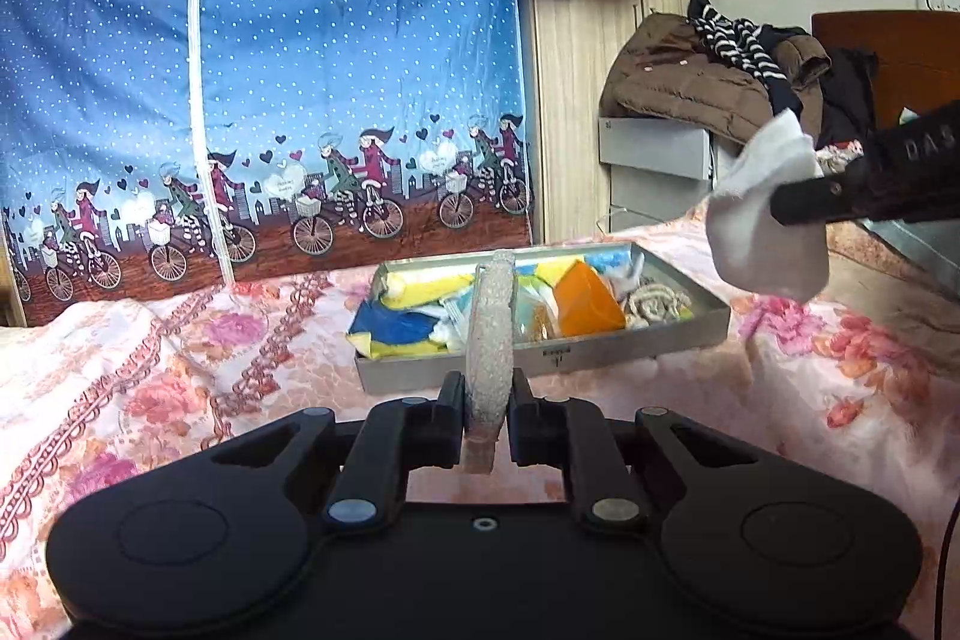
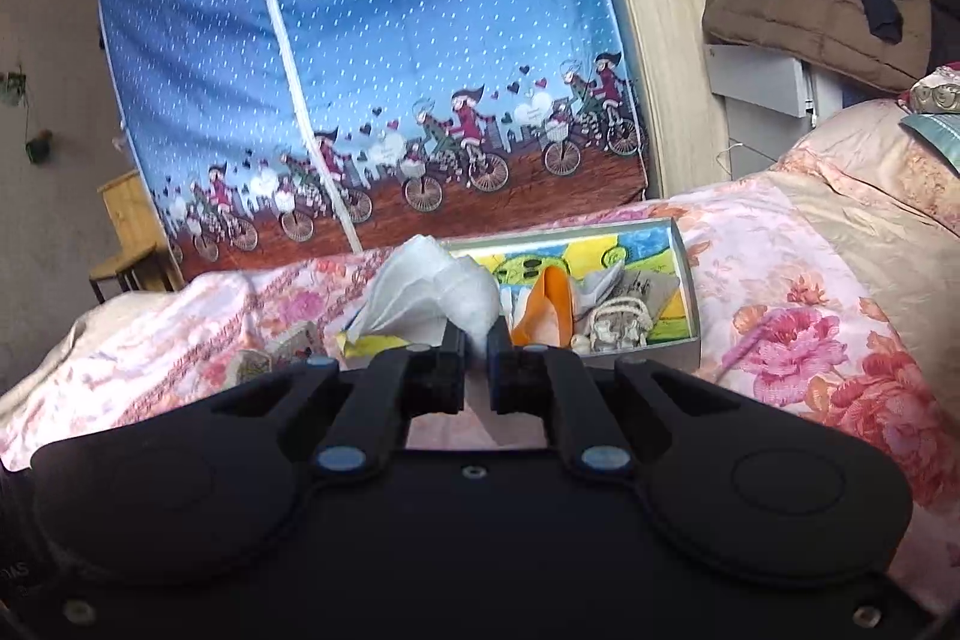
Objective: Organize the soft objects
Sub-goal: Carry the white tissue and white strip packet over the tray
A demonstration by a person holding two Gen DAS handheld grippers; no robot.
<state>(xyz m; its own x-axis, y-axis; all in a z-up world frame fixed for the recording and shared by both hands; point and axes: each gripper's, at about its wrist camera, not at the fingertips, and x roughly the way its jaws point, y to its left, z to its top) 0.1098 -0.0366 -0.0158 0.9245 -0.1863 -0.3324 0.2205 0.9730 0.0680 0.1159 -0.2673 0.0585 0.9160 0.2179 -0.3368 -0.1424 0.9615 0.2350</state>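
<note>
So here's where we're at: both hands are loaded and the grey metal tray (image 1: pixel 708 322) on the flowery bedspread (image 1: pixel 180 370) is the thing everything turns on. In the left wrist view our left gripper (image 1: pixel 487 400) is pinched narrow on a pale, textured sponge-like strip (image 1: pixel 493 328) that stands nearly upright between the jaws, its long axis running straight up the middle of the frame, and the tray sits dead ahead just beyond it, centre of the picture. The right gripper (image 2: pixel 477 340) is clamped tight on a crumpled white cloth (image 2: pixel 432 292), which bunches up at centre-left of the right wrist view; the tray (image 2: pixel 684 280) there lies ahead and a bit to the right of the cloth. From the left camera that same white cloth (image 1: pixel 768 220) hangs at the right edge, above and right of the tray's near right corner. We'd guess the left piece is better lined up for a drop, since the tray is already pretty full of coloured bits, including an orange piece (image 1: pixel 585 301), so room is tight.
</note>
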